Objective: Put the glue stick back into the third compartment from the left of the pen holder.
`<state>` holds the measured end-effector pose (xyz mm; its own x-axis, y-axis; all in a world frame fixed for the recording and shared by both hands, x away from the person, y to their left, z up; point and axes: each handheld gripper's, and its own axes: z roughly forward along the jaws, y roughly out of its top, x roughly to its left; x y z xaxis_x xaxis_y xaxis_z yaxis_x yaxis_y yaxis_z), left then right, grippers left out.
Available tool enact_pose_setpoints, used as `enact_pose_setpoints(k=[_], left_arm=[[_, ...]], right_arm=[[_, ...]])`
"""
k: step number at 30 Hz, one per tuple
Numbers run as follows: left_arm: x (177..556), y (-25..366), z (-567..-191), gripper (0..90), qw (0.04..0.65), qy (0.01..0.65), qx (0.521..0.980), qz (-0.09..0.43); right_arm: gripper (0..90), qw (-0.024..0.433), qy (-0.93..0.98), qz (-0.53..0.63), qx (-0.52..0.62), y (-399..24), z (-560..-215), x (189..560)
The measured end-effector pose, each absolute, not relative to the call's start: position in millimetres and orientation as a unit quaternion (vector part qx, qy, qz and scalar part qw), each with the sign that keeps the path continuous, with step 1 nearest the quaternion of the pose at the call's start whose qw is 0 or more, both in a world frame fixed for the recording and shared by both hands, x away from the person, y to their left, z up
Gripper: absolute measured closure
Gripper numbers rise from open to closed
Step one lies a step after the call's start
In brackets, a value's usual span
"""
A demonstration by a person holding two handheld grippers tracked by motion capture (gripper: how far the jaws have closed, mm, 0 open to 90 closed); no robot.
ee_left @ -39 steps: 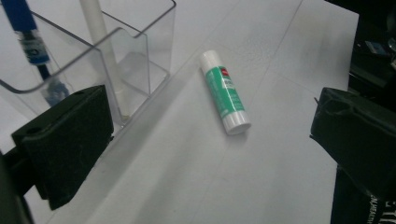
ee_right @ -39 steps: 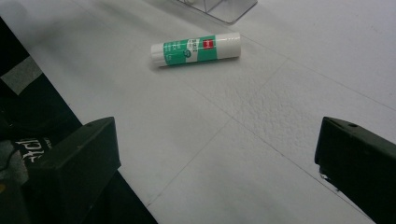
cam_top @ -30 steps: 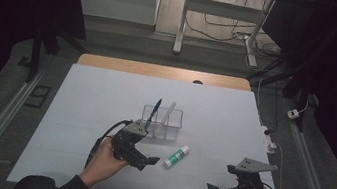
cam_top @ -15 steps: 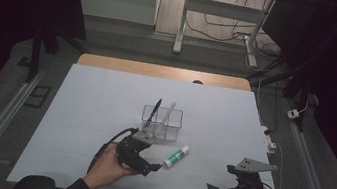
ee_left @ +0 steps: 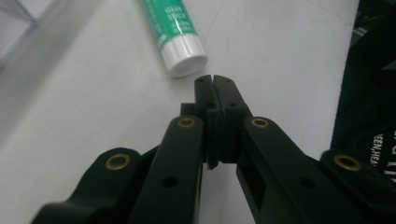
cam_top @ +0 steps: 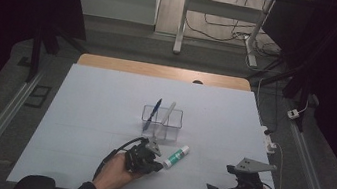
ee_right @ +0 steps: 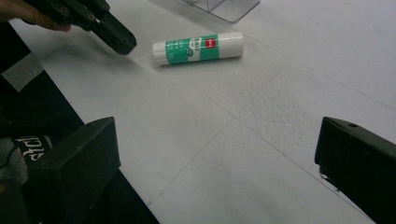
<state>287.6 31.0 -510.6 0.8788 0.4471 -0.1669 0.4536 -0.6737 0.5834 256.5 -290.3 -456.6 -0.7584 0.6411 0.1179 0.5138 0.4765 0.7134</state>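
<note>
A green and white glue stick lies flat on the white table, in front of a clear box. My left gripper sits low just left of the stick's white cap. In the left gripper view its jaws have just been closing and are now pressed together with nothing between them, the glue stick a short way beyond the tips. My right gripper rests near the table's front right, open and holding nothing. In its own view the jaws stand wide apart, with the glue stick and left gripper farther off.
The clear box holds a blue pen and a pale stick, both leaning upright. The table's front edge runs just under both hands. A white cable plug lies at the right edge.
The left gripper has moved right and down toward the glue stick's cap, and its jaws have gone from wide apart to shut. The right gripper has stayed still.
</note>
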Motion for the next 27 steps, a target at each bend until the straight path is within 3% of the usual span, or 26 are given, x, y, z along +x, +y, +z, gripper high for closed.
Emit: enact_pose_setpoints(k=[27], left_arm=[[303, 20, -518, 88.5, 0.306, 0.269, 0.913, 0.014]], right_arm=[[0.0, 0.082, 0.857, 0.381, 0.338, -290, -457, 257]])
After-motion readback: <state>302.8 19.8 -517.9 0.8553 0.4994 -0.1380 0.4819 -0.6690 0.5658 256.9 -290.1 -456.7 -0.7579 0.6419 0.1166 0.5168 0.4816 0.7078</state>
